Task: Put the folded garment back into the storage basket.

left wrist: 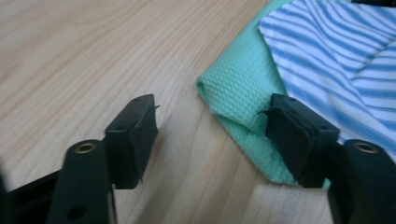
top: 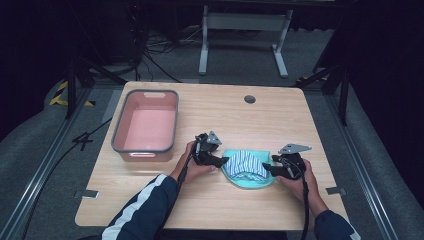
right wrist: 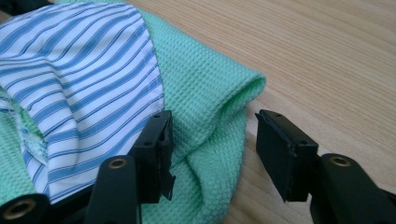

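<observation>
A mint-green waffle cloth [top: 248, 181] lies folded on the wooden table [top: 215, 200], with a blue-and-white striped cloth [top: 247, 162] on top of it. My left gripper [top: 223, 161] rests at the pile's left edge. In the left gripper view my left gripper [left wrist: 211, 109] is open; its right jaw lies over the green cloth [left wrist: 238, 84] beside the striped cloth [left wrist: 336, 51]. My right gripper [top: 266, 167] sits at the pile's right edge. There my right gripper [right wrist: 215, 119] is open and straddles a folded green cloth [right wrist: 201, 70] edge, next to the striped cloth [right wrist: 79, 60].
A pink bin with a grey rim [top: 145, 92] stands hollow at the table's left, beyond my left hand. A round grommet [top: 250, 99] sits near the far edge. Bare wood stretches behind the cloths and along the front edge.
</observation>
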`<action>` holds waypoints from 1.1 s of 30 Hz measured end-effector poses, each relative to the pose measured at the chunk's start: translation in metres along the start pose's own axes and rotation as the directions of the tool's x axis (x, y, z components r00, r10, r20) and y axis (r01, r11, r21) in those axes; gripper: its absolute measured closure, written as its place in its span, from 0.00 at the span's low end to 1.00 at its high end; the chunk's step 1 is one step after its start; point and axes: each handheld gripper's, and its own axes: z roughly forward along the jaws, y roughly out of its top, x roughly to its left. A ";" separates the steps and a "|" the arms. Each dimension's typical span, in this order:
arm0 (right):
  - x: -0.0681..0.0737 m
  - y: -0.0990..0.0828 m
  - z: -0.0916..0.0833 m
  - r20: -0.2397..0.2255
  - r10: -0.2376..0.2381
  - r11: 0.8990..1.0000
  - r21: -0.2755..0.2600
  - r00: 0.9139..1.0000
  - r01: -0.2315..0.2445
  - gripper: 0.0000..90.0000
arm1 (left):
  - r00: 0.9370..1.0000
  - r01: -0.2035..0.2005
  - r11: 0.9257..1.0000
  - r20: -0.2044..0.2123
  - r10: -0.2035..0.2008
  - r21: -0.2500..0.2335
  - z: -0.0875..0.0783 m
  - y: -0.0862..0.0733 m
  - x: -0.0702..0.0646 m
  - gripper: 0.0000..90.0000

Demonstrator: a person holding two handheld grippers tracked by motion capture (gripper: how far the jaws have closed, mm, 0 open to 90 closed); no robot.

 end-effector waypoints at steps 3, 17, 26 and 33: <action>0.001 -0.001 0.001 0.008 0.001 1.000 -0.008 1.000 -0.001 0.49 | 1.000 -0.027 1.000 -0.005 0.028 0.015 -0.001 -0.002 -0.001 0.30; 0.013 0.000 0.000 -0.021 -0.018 1.000 -0.003 1.000 0.018 0.70 | 0.998 -0.036 0.999 -0.060 0.034 -0.026 -0.005 -0.010 -0.005 0.46; 0.016 -0.001 0.000 -0.038 -0.025 1.000 -0.013 0.999 0.024 0.79 | 0.998 -0.048 0.999 -0.053 0.047 -0.024 -0.005 -0.010 -0.008 0.47; 0.020 0.000 0.002 -0.035 -0.020 1.000 -0.015 0.999 0.020 0.79 | 0.998 -0.057 0.998 -0.039 0.056 -0.018 -0.003 -0.009 -0.013 0.39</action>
